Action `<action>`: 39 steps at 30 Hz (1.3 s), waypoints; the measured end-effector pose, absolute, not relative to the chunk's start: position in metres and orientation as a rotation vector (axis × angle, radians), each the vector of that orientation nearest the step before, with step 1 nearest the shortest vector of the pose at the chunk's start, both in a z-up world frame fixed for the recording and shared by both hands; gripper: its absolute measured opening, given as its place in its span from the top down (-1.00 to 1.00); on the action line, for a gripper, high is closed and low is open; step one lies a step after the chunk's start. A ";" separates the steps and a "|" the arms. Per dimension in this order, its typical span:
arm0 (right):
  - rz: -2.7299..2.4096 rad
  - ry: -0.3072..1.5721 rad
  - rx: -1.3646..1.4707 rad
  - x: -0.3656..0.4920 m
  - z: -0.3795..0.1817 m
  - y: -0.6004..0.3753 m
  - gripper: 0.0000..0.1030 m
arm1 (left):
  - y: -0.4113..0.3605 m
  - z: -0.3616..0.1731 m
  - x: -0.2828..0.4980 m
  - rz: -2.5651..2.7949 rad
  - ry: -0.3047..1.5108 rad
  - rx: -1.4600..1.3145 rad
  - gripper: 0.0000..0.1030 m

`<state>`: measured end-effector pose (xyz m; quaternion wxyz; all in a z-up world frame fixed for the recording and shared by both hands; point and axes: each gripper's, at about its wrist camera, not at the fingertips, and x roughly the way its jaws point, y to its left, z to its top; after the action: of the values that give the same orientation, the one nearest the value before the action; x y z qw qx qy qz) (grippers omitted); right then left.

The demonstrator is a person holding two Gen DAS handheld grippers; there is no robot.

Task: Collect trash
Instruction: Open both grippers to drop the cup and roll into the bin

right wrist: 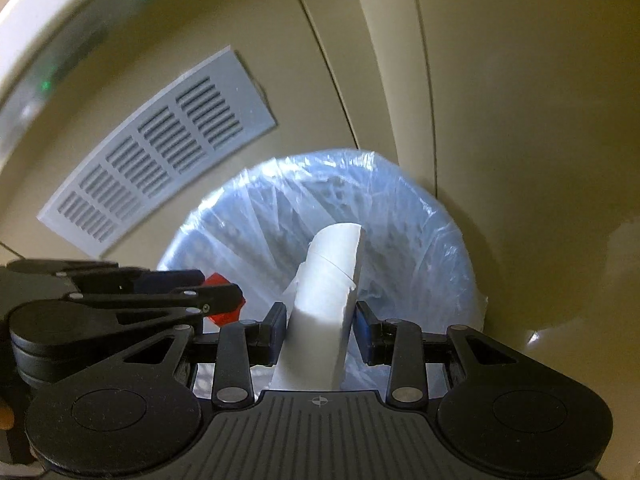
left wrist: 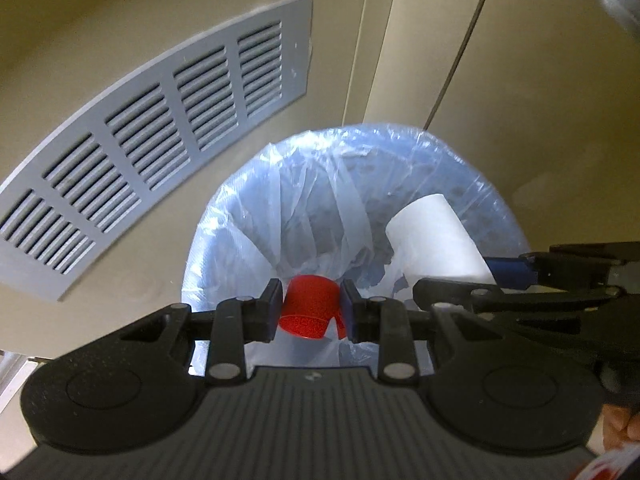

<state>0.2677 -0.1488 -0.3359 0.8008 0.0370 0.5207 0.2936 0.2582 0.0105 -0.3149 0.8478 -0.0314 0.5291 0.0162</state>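
Note:
My left gripper (left wrist: pixel 310 312) is shut on a small red plastic cup (left wrist: pixel 308 306), held on its side over a blue bin lined with a clear bag (left wrist: pixel 320 200). My right gripper (right wrist: pixel 320 326) is shut on a white paper cup (right wrist: pixel 328 280), squeezed flat between the pads, also above the bin (right wrist: pixel 400 232). In the left wrist view the white cup (left wrist: pixel 432 236) and the right gripper's fingers (left wrist: pixel 520 268) come in from the right. In the right wrist view the left gripper's fingers (right wrist: pixel 180 292) and a bit of the red cup (right wrist: pixel 224 312) show at the left.
The bin stands against a beige cabinet front with a grey vent grille (left wrist: pixel 140 152) to its left. A vertical panel seam and a thin cable (left wrist: pixel 460 60) run behind it. A person's fingertips (left wrist: pixel 620 424) show at the lower right.

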 end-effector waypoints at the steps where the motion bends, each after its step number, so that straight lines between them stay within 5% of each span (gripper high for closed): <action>1: 0.630 1.123 0.069 0.268 -0.339 -0.148 0.28 | 0.011 -0.318 0.259 0.030 1.123 -0.068 0.46; 4: 0.619 1.134 0.048 0.268 -0.345 -0.144 0.29 | 0.012 -0.326 0.262 0.027 1.136 -0.059 0.46; 8: 0.604 1.151 0.063 0.270 -0.349 -0.142 0.24 | 0.012 -0.330 0.264 0.048 1.148 -0.055 0.17; 13: 0.591 1.125 0.075 0.269 -0.339 -0.149 -0.20 | 0.023 -0.326 0.265 0.077 1.152 -0.107 -0.19; 39: 0.490 1.002 0.166 0.219 -0.244 -0.180 -0.29 | 0.013 -0.234 0.205 0.039 1.022 -0.161 -0.18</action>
<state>0.2191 -0.1803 -0.2443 0.8452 0.0788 0.4747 0.2324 0.2047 0.0128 -0.2335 0.8689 -0.0768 0.4886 0.0186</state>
